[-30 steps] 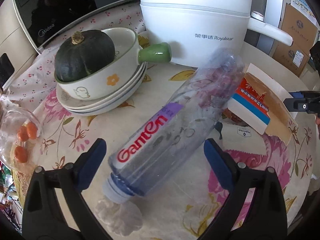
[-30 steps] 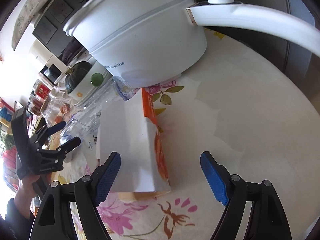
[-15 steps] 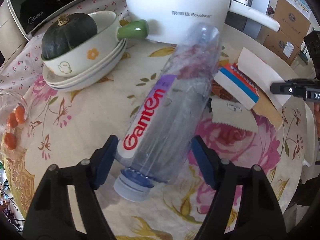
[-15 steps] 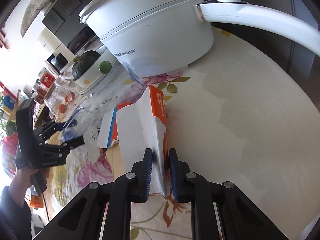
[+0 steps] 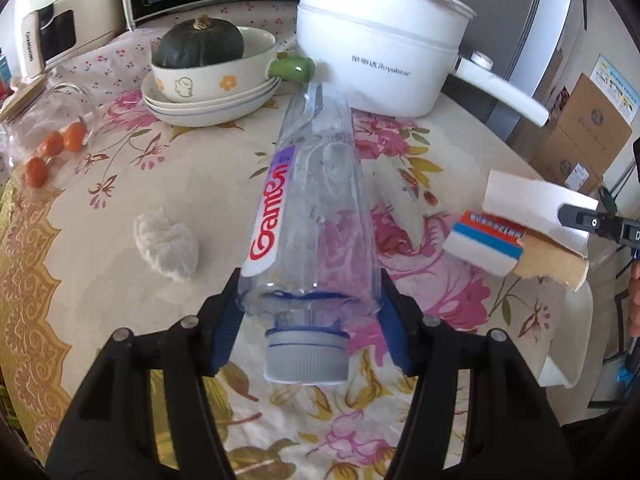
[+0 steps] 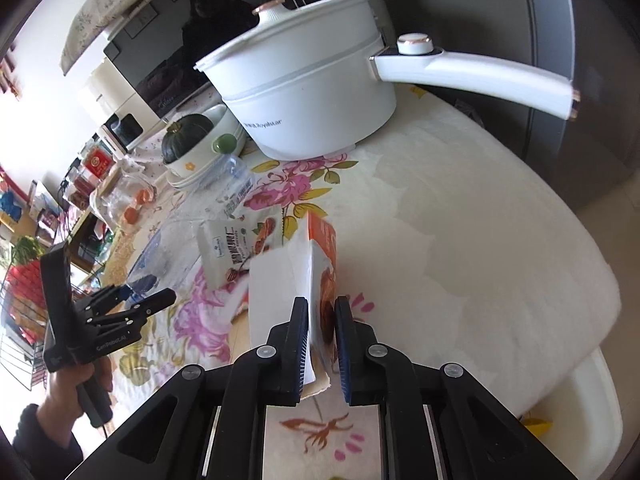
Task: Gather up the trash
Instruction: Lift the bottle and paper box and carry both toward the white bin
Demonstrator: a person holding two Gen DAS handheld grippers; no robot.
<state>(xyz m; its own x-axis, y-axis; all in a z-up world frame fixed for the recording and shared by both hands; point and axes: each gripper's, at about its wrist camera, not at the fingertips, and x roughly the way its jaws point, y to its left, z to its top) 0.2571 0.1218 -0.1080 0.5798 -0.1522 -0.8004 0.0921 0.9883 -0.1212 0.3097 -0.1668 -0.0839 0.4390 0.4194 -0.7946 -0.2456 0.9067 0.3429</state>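
My left gripper is shut on the neck end of an empty clear Ganten plastic bottle, held above the flowered tablecloth, cap toward the camera. My right gripper is shut on a torn white and orange cardboard box, lifted off the table; the box also shows in the left wrist view. A crumpled white tissue lies on the table left of the bottle. A white snack wrapper lies on the table beyond the box.
A white Royalstar electric pot with a long handle stands at the back. A bowl with a dark green squash sits on stacked plates. A glass jar with orange fruits lies at the left. Cardboard boxes stand beyond the table edge.
My left gripper closed on the bottle and lifted it, uncovering the tissue. My right gripper closed on the cardboard box and raised it off the table.
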